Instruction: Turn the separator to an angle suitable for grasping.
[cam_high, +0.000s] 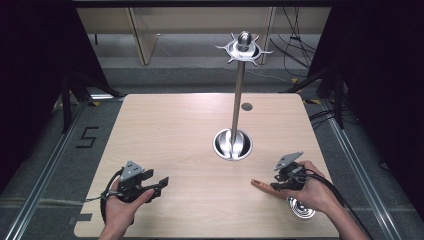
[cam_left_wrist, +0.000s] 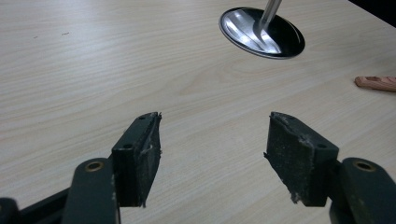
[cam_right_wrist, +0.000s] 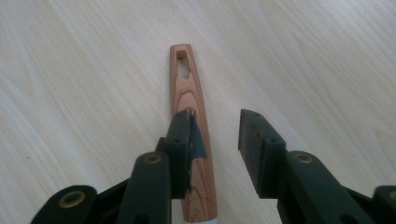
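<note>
High view: your left gripper (cam_high: 159, 184) sits at the lower left of the frame, low over the counter (cam_high: 175, 140), jaws spread with nothing between them. Your right gripper (cam_high: 276, 186) is at the lower right, over a wooden handle (cam_high: 261, 185) whose tip pokes out toward frame centre. A shiny metal bowl end (cam_high: 301, 208) shows just below your right hand (cam_high: 312, 190), near the counter's lower edge. A tall metal stand (cam_high: 239, 95) rises from a round base (cam_high: 232, 144) at centre frame, its hooked crown at the top.

Left gripper view: both jaws stand wide apart at the bottom of the frame, bare wood grain between them. The stand's base (cam_left_wrist: 261, 32) lies at upper right; the handle tip (cam_left_wrist: 376, 83) enters from the right edge, well apart from the jaws.

Right gripper view: the jaws are apart, not clamped. The wooden handle (cam_right_wrist: 192, 116) runs up centre frame, slotted end at the top. The left jaw lies over the handle's left side; the right jaw stands off to the handle's right, with bare counter in the gap.
</note>
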